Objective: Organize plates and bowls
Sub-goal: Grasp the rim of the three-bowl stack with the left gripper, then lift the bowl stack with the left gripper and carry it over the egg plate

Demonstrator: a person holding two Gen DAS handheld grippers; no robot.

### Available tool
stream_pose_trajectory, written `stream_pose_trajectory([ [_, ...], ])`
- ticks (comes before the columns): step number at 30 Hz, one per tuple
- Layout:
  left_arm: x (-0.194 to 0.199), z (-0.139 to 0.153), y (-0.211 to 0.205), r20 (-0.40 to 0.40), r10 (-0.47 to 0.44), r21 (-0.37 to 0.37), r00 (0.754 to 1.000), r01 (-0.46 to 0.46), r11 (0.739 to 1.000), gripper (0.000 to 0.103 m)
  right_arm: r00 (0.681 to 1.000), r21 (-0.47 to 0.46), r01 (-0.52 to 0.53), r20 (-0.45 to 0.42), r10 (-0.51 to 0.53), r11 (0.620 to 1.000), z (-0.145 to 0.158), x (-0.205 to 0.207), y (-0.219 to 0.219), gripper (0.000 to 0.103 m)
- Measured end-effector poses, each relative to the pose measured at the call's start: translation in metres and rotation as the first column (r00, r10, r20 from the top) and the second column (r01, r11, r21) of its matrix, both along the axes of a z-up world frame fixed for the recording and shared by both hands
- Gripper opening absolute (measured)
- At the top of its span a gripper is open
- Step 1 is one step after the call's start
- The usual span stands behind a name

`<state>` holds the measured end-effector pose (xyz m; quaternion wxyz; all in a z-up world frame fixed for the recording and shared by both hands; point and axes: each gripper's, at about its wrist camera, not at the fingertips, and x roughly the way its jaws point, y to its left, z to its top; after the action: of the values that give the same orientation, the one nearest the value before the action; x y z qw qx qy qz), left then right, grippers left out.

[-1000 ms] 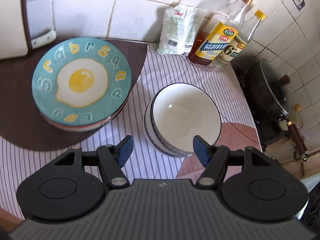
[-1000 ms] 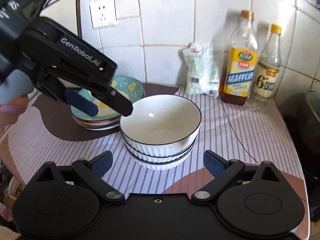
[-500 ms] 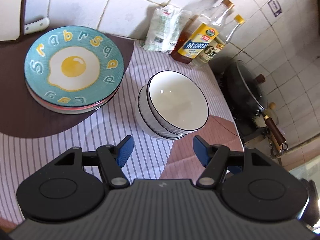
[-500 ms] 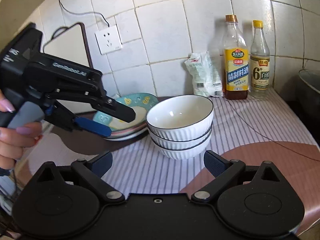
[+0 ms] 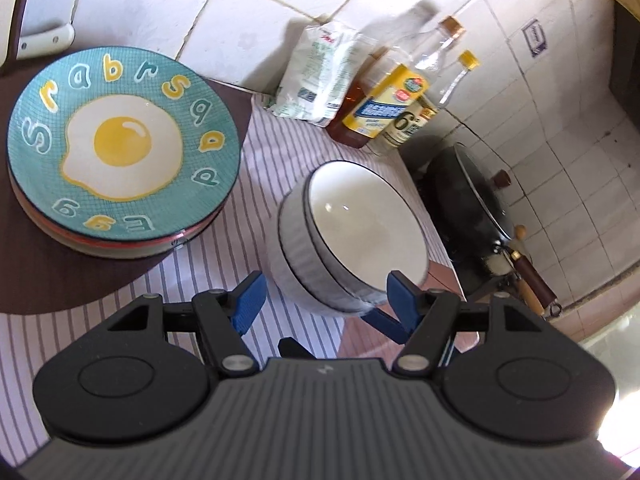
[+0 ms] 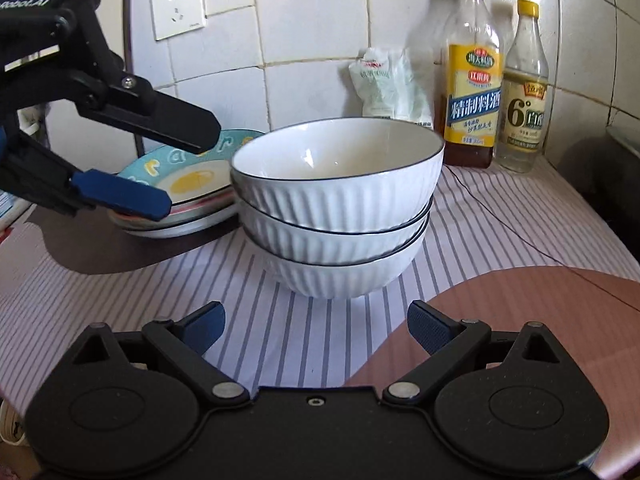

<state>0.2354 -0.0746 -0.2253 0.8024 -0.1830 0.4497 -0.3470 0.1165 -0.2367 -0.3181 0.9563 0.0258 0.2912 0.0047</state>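
Both claws stand open and empty over a striped tablecloth (image 6: 500, 224). Left gripper (image 5: 324, 298) hangs with its blue pads parted just short of the stack of white ribbed bowls (image 5: 352, 236), gripping nothing; from above, how many bowls are stacked is hard to tell. Right gripper (image 6: 316, 322) sits low in front of the same stack, jaws wide, the nearest bowl close ahead but untouched. Its side view shows three nested bowls with dark rims. To the left of the bowls, on a brown mat (image 5: 60, 280), sits a stack of plates (image 5: 120, 148), the top one teal with a fried-egg picture; the plates beneath show only as edges. Against the tiled wall stand a white packet (image 6: 386, 84) and two bottles (image 6: 474, 76). A dark wok (image 5: 472, 200) is cut off at the right edge.
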Motion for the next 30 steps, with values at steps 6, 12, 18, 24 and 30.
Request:
stream_pose_trajectory([
  [6, 0.028, -0.015, -0.013, -0.043, 0.014, -0.008, 0.999, -0.014, 1.000, 0.068, 1.000, 0.074, 0.018, -0.018, -0.016, 0.997, -0.002, 0.021, -0.009, 0.100],
  [12, 0.049, -0.032, -0.030, -0.096, 0.056, 0.080, 0.994, -0.048, 0.996, 0.067, 1.000, 0.127, 0.020, -0.026, -0.016, 0.992, -0.002, 0.038, -0.020, 0.100],
  [18, 0.053, -0.043, -0.034, -0.152, 0.052, 0.051, 0.987, -0.044, 0.998, 0.045, 1.000, 0.131, 0.019, -0.022, -0.016, 0.991, -0.005, 0.042, -0.021, 0.101],
  [24, 0.046, -0.038, -0.043, -0.115, 0.052, 0.101, 0.992, -0.041, 0.994, 0.038, 1.000, 0.121, 0.007, -0.018, -0.004, 0.993, -0.005, 0.045, -0.021, 0.102],
  [30, 0.046, -0.039, -0.047, -0.126, 0.060, 0.124, 0.990, -0.044, 0.991, 0.038, 1.000, 0.120, 0.000, -0.016, 0.002, 0.993, -0.005, 0.044, -0.021, 0.102],
])
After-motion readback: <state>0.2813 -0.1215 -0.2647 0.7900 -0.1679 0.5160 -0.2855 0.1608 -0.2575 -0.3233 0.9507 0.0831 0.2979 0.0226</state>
